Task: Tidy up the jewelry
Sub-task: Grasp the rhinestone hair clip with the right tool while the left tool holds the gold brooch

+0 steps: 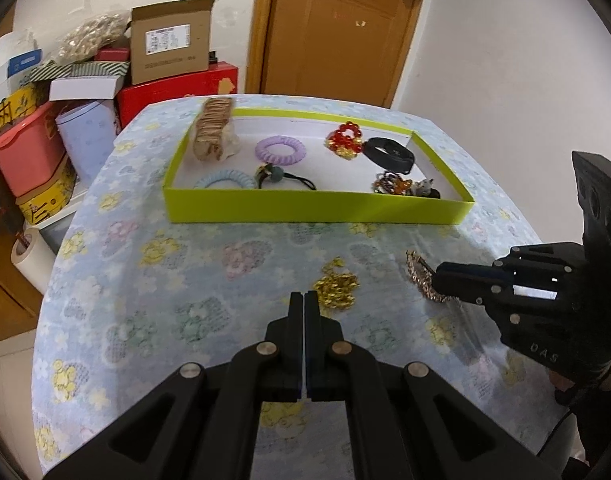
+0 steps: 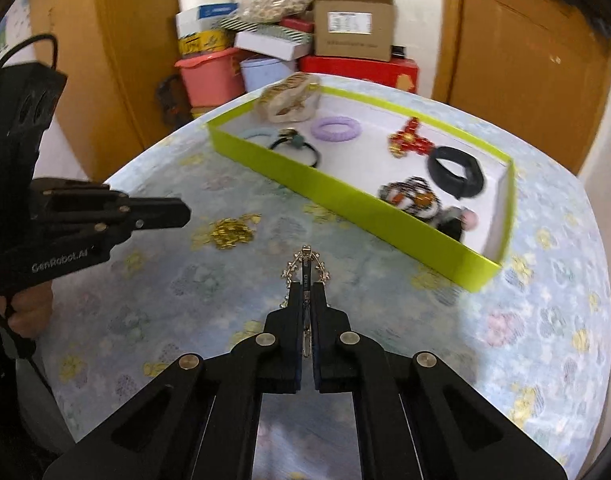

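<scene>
The rhinestone chain bracelet (image 2: 305, 266) is pinched in the closed right gripper (image 2: 305, 292) low over the counter (image 2: 505, 340), the left gripper (image 1: 304, 300) is held shut and empty, and a slow, level carry to the green tray (image 2: 345, 196) is advised.

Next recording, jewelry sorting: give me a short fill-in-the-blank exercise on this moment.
1. The right gripper is shut on a ____ lying on the tablecloth.
2. The left gripper is shut and holds ____.
3. The purple coil hair tie lies inside the ____ tray.
4. The pile of gold beads lies ____ the tray.

Missing words: chain; nothing; green; outside
</scene>
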`<state>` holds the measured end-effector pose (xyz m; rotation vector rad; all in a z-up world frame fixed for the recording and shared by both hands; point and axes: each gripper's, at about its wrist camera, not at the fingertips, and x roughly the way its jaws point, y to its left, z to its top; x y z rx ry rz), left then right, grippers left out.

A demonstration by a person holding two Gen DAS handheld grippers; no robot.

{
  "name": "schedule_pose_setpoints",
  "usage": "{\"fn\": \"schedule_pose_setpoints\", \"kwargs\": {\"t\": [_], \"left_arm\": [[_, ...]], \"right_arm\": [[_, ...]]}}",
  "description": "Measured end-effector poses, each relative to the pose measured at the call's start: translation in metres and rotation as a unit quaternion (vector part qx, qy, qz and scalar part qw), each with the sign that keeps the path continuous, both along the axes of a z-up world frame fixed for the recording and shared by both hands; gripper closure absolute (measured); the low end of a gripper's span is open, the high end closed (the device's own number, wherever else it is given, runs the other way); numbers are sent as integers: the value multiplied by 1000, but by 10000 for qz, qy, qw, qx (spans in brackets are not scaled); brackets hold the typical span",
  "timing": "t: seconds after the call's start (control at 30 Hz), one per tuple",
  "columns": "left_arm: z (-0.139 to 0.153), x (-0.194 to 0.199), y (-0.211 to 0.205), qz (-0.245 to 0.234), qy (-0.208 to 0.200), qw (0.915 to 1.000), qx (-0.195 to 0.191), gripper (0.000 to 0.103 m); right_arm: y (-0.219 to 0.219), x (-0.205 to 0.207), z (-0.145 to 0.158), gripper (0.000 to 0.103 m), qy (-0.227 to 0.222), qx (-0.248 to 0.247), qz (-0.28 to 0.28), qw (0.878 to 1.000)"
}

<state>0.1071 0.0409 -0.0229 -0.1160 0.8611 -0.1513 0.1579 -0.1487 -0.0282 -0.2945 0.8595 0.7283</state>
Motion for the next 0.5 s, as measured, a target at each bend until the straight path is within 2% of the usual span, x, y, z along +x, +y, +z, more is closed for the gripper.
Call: {"fn": "schedule_pose_setpoints", "kwargs": {"t": [0.1,0.23,0.37,0.5], "left_arm": [[-1,6,-6,-161,38,9999,29,98],[-4,14,-14,-335,89,9994,44,72],[-8,21,-23,-486,144,9986,120,70],[-9,23,-35,-563,97,9973,456,69]], "right_arm": [[-10,1,3,100,85,143,-169,9997],[-18,-3,7,100,120,239,-253,9993],[-24,-8,9,100,156,296,-296,9990],[-29,-10,10,100,176,351,-353,9986]]}}
